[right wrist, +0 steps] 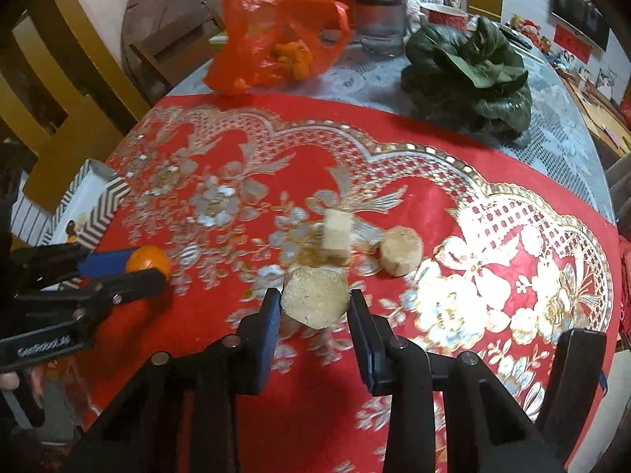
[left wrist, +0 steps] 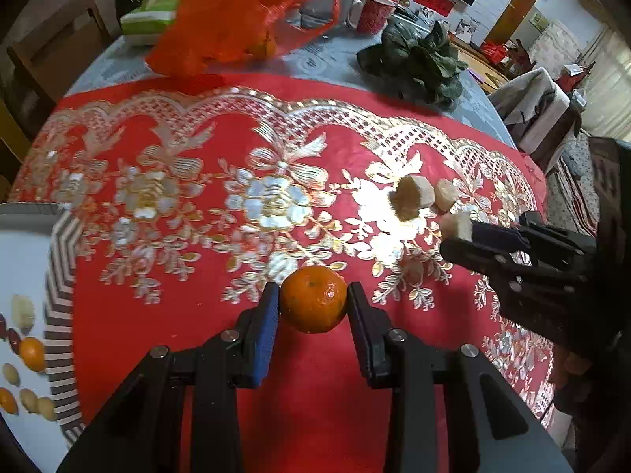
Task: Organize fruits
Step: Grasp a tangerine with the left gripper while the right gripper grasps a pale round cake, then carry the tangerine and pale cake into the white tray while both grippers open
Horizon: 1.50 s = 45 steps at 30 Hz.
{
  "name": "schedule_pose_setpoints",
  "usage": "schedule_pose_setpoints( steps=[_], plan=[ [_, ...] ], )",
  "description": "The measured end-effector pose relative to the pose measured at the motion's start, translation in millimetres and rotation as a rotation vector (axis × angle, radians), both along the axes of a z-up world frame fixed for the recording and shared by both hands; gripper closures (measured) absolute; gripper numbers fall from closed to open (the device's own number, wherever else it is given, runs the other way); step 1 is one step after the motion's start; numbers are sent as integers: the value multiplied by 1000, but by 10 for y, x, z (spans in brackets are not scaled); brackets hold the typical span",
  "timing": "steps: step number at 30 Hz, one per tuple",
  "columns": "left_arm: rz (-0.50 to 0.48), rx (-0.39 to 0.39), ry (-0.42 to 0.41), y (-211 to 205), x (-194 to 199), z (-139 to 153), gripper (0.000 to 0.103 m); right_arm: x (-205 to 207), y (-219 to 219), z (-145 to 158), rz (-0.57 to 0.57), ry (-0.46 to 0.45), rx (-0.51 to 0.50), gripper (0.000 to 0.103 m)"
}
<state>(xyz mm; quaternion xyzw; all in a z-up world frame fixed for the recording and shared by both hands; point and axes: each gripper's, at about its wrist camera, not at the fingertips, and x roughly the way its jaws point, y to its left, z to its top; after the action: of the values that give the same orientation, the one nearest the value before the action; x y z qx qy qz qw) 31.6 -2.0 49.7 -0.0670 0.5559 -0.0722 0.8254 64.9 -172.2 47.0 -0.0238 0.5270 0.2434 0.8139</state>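
My left gripper [left wrist: 313,303] is shut on an orange mandarin [left wrist: 314,299] just above the red cloth; it also shows in the right wrist view [right wrist: 148,262]. My right gripper [right wrist: 314,307] is shut on a pale peeled fruit chunk [right wrist: 315,301], seen at the right in the left wrist view [left wrist: 459,226]. Two more pale chunks [right wrist: 337,230] [right wrist: 400,250] lie on the cloth ahead of it. A white tray [left wrist: 23,276] with a striped rim at the left holds several small fruits.
A red plastic bag [right wrist: 276,35] with oranges inside lies at the table's far side. Dark leafy greens [right wrist: 471,75] lie far right. A glass jar [right wrist: 380,25], a red mug [left wrist: 372,12] and wooden chairs [right wrist: 59,90] stand around the table.
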Motion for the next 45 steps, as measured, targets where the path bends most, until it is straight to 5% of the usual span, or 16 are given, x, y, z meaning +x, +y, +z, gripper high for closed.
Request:
schedule_pose_setpoints(
  steps=[45],
  plan=[
    [275, 54, -91, 1648, -880, 488, 69, -763, 1959, 422, 334, -41, -1, 65]
  ],
)
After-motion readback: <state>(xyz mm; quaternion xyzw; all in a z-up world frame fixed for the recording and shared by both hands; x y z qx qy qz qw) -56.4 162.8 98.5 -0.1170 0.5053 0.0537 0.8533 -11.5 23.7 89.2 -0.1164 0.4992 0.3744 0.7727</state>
